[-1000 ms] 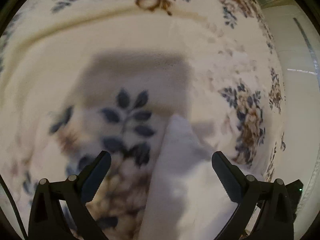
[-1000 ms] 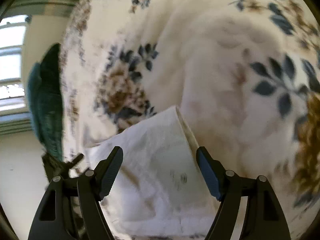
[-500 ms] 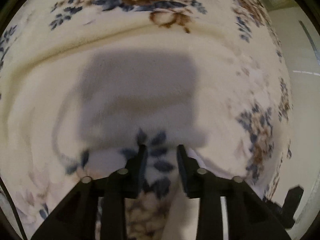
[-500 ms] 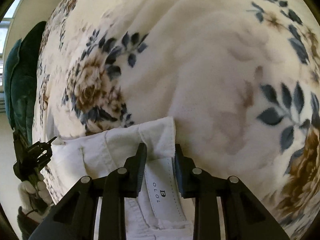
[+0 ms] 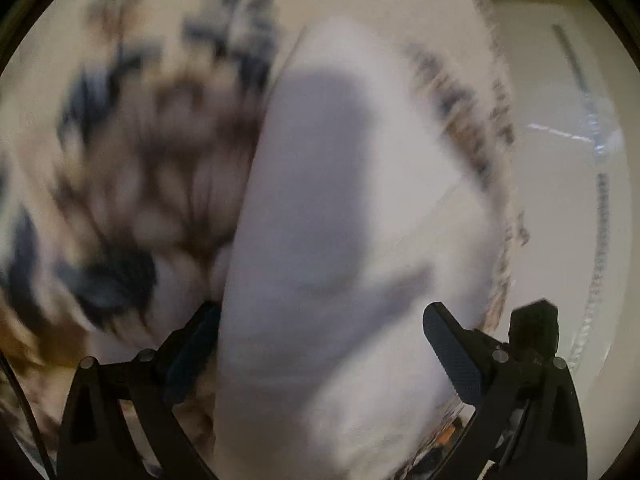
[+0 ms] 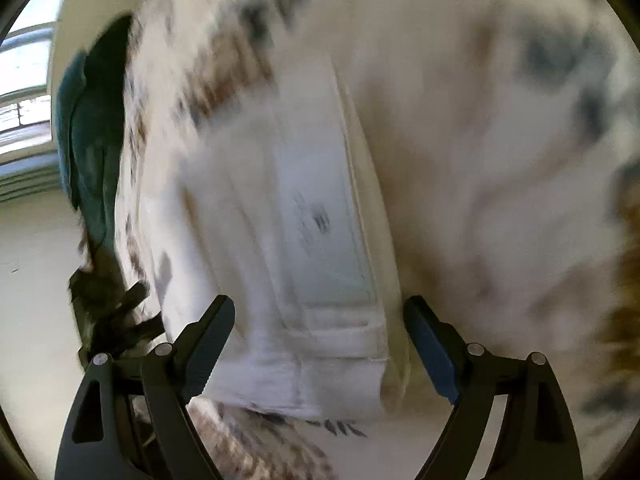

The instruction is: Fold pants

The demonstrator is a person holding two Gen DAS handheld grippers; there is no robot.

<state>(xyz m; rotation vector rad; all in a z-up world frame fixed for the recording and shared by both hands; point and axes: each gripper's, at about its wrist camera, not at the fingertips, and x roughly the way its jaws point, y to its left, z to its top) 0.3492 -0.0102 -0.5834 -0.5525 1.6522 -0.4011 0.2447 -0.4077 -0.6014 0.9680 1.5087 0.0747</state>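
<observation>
Both grippers, the left gripper (image 5: 320, 344) and the right gripper (image 6: 320, 340), had jaws spreading wide, gripping nothing, with the white cotton pants (image 6: 288, 240) lying between and beyond their fingers as a narrow folded bundle on the cream floral fleece blanket (image 6: 480, 160). At least one fold appeared done; blur hid whether more remained

White pants on a flowered blanket, badly blurred

The left gripper (image 5: 320, 344) is opening wide, the pants (image 5: 340, 200) lying between its jaws over the floral blanket (image 5: 140, 152).
</observation>
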